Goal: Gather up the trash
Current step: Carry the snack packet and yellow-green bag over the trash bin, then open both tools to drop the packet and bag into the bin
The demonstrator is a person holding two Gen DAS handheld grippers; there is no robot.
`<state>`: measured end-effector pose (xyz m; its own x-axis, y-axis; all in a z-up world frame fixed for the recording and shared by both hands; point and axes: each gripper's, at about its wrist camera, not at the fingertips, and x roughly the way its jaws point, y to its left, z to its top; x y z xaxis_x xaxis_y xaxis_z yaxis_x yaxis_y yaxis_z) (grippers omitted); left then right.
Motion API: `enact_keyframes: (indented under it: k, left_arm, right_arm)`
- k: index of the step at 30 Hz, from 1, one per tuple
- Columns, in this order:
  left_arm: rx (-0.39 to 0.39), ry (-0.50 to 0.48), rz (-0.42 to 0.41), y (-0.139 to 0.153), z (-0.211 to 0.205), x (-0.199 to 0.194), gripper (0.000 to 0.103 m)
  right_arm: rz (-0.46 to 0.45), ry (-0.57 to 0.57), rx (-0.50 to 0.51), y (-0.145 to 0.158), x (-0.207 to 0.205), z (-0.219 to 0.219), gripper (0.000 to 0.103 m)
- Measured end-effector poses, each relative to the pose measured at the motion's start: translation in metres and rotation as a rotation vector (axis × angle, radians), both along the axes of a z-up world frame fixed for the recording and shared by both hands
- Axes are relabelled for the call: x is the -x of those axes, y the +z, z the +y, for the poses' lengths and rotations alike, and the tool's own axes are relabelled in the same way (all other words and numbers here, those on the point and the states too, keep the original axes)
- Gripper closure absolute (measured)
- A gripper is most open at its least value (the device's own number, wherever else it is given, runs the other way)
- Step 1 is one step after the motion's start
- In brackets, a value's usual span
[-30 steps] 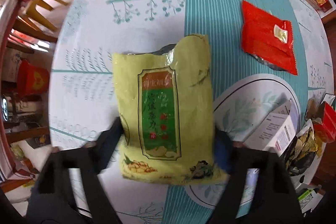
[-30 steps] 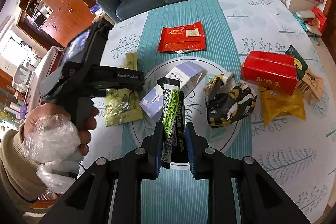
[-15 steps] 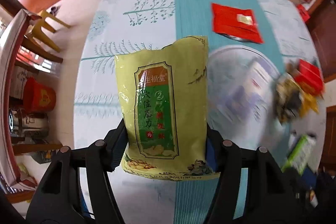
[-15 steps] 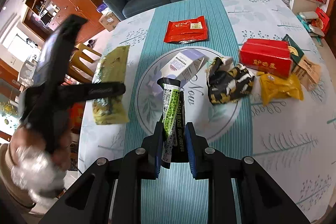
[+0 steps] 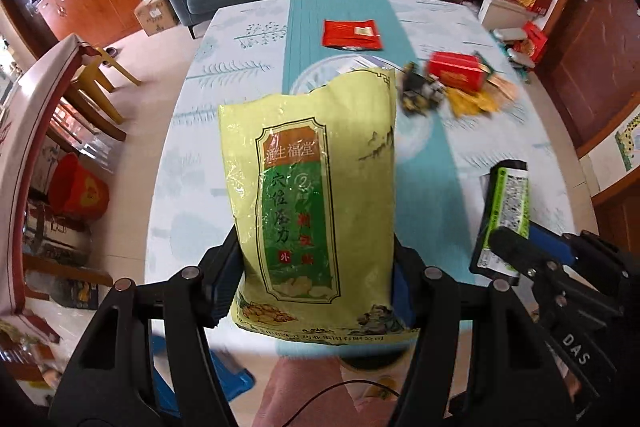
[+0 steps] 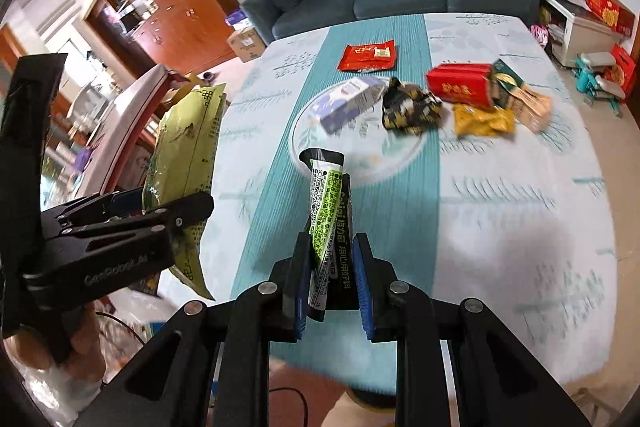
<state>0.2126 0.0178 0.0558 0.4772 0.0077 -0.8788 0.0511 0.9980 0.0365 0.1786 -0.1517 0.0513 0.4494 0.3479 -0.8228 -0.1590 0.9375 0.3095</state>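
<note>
The left claw [image 5: 316,291] is clenched on a yellow-green plastic pouch [image 5: 316,195], held above the counter [image 5: 256,75]. The right claw [image 6: 330,283] grips a green-and-black crumpled sachet [image 6: 328,219], also off the counter.

**Words readable on the packets and tools**

The yellow-green bag [image 5: 316,203] between the left gripper's [image 5: 316,291] pads shows "生福堂", a circled "2" and "外". The right gripper [image 6: 330,291] body carries "DAS". The left gripper's side reads "GenRobot.AI", blurred.
</note>
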Motion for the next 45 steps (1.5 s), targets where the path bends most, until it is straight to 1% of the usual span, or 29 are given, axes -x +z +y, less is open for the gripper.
enact_keyframes:
  k: [4,6,7,11,15,17,18,20,22,25,29,31,34,35,36,38,40,41,43,44,45]
  left_arm:
    - [0.024,0.01,-0.018,0.005,-0.02,0.069,0.044]
    - [0.023,0.01,-0.02,0.004,-0.031,0.105,0.044]
    - [0.022,0.008,-0.019,0.003,-0.034,0.115,0.044]
    - [0.019,-0.005,0.024,-0.007,-0.047,0.166,0.044]
    - [0.027,-0.041,0.076,-0.021,-0.053,0.199,0.044]
    - [0.052,-0.069,0.09,-0.03,-0.055,0.211,0.044]
    - [0.067,-0.081,0.096,-0.037,-0.053,0.205,0.044]
    - [0.106,-0.108,0.109,-0.052,-0.051,0.209,0.044]
    - [0.13,-0.13,0.129,-0.073,-0.051,0.212,0.044]
    - [0.149,-0.166,0.167,-0.115,-0.051,0.214,0.044]
    - [0.133,-0.225,0.205,-0.182,-0.056,0.22,0.044]
    - [0.121,-0.252,0.216,-0.216,-0.058,0.222,0.044]
    - [0.111,-0.272,0.233,-0.272,-0.058,0.223,0.044]
    - [0.109,-0.275,0.235,-0.293,-0.057,0.223,0.044]
    - [0.109,-0.279,0.235,-0.309,-0.058,0.22,0.044]
    - [0.098,-0.289,0.231,-0.343,-0.057,0.218,0.043]
    - [0.1,-0.295,0.233,-0.37,-0.056,0.215,0.043]
    - [0.101,-0.292,0.237,-0.382,-0.055,0.213,0.043]
    - [0.111,-0.28,0.246,-0.409,-0.052,0.209,0.042]
    - [0.116,-0.272,0.251,-0.418,-0.05,0.207,0.041]
    - [0.113,-0.259,0.258,-0.43,-0.049,0.205,0.039]
  right_arm:
    - [0.0,0.033,0.007,0.0,0.06,-0.016,0.083]
    - [0.013,0.048,0.008,-0.002,0.088,-0.023,0.083]
    - [0.022,0.054,0.008,-0.005,0.1,-0.026,0.083]
    - [0.077,0.065,0.006,-0.024,0.147,-0.036,0.083]
    - [0.14,0.054,-0.007,-0.048,0.181,-0.043,0.083]
    - [0.174,0.043,-0.015,-0.063,0.194,-0.044,0.083]
    - [0.191,0.034,-0.016,-0.073,0.198,-0.045,0.083]
    - [0.223,0.012,-0.017,-0.093,0.207,-0.045,0.083]
    - [0.261,-0.021,-0.022,-0.12,0.216,-0.046,0.083]
    - [0.305,-0.058,-0.013,-0.164,0.225,-0.047,0.083]
    - [0.364,-0.116,0.008,-0.24,0.237,-0.05,0.083]
    - [0.381,-0.143,0.003,-0.272,0.24,-0.052,0.082]
    - [0.413,-0.192,0.0,-0.329,0.244,-0.058,0.082]
    - [0.42,-0.201,0.0,-0.342,0.244,-0.059,0.082]
    - [0.426,-0.212,0.004,-0.364,0.246,-0.06,0.082]
    - [0.431,-0.22,0.012,-0.391,0.246,-0.06,0.082]
    - [0.44,-0.232,0.017,-0.422,0.243,-0.06,0.082]
    - [0.44,-0.234,0.02,-0.43,0.242,-0.059,0.082]
    - [0.444,-0.24,0.023,-0.455,0.237,-0.062,0.076]
    - [0.447,-0.246,0.019,-0.465,0.235,-0.064,0.068]
    - [0.45,-0.254,0.014,-0.474,0.233,-0.064,0.064]
